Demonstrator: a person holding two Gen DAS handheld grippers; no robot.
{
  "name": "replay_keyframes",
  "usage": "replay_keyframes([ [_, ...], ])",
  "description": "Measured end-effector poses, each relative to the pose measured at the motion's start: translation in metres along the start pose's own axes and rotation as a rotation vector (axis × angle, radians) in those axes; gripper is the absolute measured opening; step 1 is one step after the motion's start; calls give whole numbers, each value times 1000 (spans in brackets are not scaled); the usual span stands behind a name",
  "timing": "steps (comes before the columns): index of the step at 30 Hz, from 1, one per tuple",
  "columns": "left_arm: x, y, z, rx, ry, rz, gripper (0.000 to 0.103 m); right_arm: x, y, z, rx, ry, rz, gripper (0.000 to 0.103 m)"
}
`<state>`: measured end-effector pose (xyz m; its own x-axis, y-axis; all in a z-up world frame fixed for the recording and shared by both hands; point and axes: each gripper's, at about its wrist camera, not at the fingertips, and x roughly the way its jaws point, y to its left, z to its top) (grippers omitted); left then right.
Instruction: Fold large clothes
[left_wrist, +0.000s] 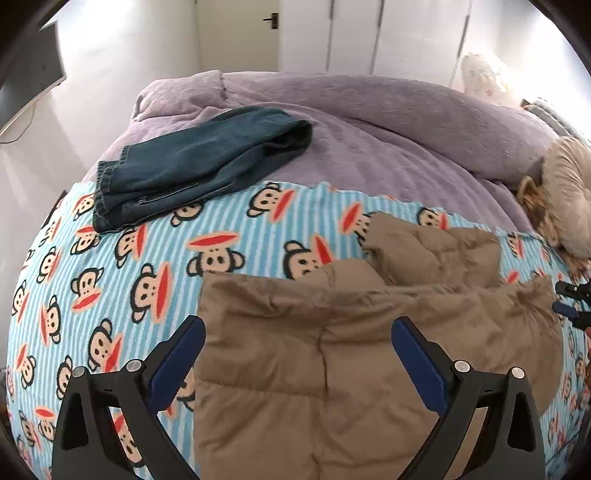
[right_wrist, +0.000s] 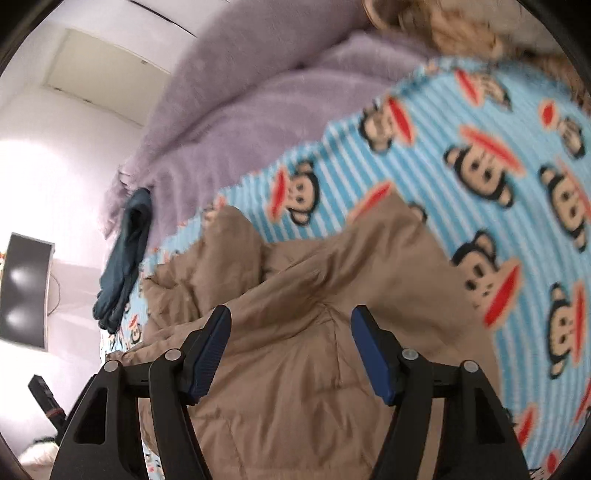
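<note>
A tan quilted puffer jacket lies partly folded on a blue striped monkey-print blanket; it also shows in the right wrist view. My left gripper is open, its fingers hovering over the jacket's left part, holding nothing. My right gripper is open above the jacket's middle seam, holding nothing. Its tips show at the right edge of the left wrist view. Folded dark blue jeans lie at the blanket's far left, also in the right wrist view.
A purple fleece cover spreads over the far half of the bed. A beige furry cushion lies at the right. White wardrobe doors stand behind. A dark monitor stands left of the bed.
</note>
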<state>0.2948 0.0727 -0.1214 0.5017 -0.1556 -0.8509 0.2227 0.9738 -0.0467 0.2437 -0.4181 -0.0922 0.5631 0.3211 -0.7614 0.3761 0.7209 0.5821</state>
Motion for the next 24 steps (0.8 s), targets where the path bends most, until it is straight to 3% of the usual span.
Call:
replay_keyframes([
  [1,1,-1,-2,10,7,4,80,-3,3,-4,-22,4,8,67],
  [2,4,-3,-5,27,25,10,73,-6,8,-11,-60,15,5,62],
  [4,16,-7,-12,65,59,16,51,-2,17,-26,-155,49,-50,32],
  [5,25,-9,-16,76,75,30,48,2,19,-31,-199,68,-81,29],
  [9,64,-4,-28,66,101,113,48,25,8,-42,-274,91,-200,27],
  [10,72,-2,-29,56,101,121,48,30,-2,-39,-264,80,-223,22],
  [13,92,2,-24,19,81,134,48,40,-24,-27,-193,41,-230,13],
  [17,113,-1,-14,22,69,133,48,54,-35,-3,-144,-29,-275,12],
  [24,139,1,-8,-7,64,96,48,87,-61,21,-71,-45,-284,12],
])
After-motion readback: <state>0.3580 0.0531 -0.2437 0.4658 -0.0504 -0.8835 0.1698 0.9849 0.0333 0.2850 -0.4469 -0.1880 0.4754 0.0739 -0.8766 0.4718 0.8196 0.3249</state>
